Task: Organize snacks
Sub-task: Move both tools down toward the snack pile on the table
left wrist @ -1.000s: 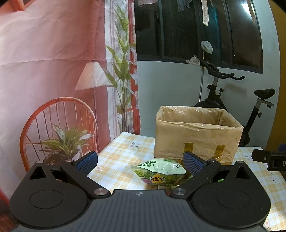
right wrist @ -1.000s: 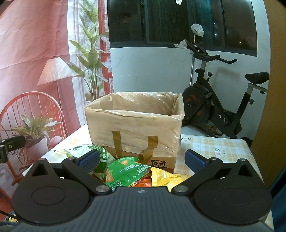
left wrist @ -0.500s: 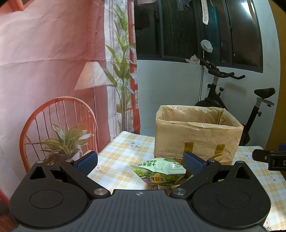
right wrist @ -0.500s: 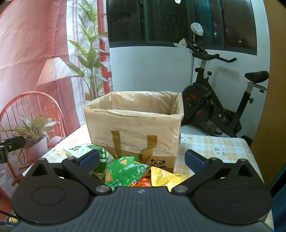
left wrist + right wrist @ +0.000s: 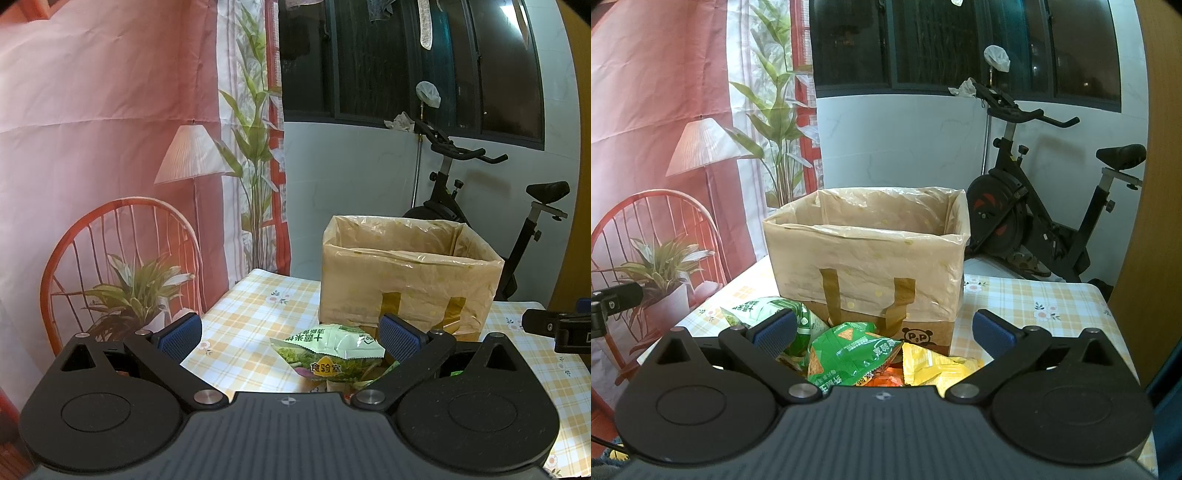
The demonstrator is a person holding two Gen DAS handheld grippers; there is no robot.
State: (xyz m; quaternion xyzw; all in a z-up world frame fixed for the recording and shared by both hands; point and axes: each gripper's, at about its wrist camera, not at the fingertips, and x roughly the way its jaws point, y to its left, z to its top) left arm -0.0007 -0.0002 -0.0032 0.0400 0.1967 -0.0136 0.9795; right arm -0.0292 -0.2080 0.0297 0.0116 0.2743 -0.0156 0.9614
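Gaping wide, both hand-held grippers, left (image 5: pixel 290 332) and right (image 5: pixel 884 326), empty.

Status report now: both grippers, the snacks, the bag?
Left gripper open, empty. Right gripper open, empty. Snack packets piled on table before brown bag, none seen inside. Bag mouth open, nothing blocking.

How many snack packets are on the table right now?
4 visible: pale green packet at left, bright green chip bag centre, yellow packet right, orange packet beneath them. More may be hidden.
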